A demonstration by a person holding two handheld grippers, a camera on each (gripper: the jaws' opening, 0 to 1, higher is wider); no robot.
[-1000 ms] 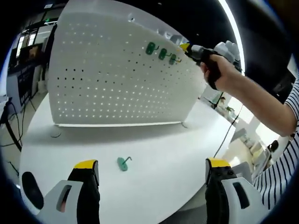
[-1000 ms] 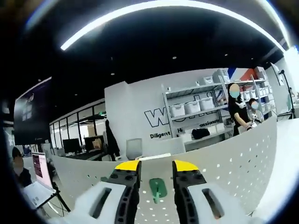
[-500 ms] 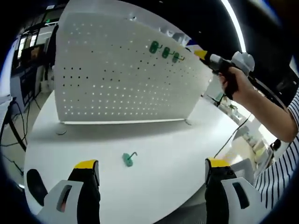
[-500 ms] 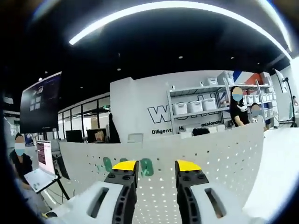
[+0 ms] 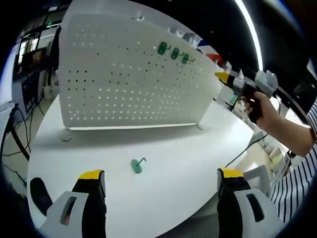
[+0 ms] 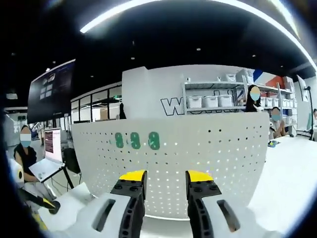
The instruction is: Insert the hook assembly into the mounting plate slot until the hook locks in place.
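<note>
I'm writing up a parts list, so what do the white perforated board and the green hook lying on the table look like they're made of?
The perforated board looks like thin white-painted sheet metal or plastic, matte, with punched holes letting light through. The loose hook seems to have a green moulded plastic base with a thin, dark wire-like prong; too small to confirm.

shelves (image 6: pixel 210 101) with bins, wall monitor (image 6: pixel 51 98)

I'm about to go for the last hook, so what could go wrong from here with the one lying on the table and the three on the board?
The loose green hook lies flat on the smooth white table, so the left gripper could push it away instead of pinching it. Three mounted hooks sit close together on the pegboard; inserting a fourth beside them might knock one. The right gripper is empty.
</note>
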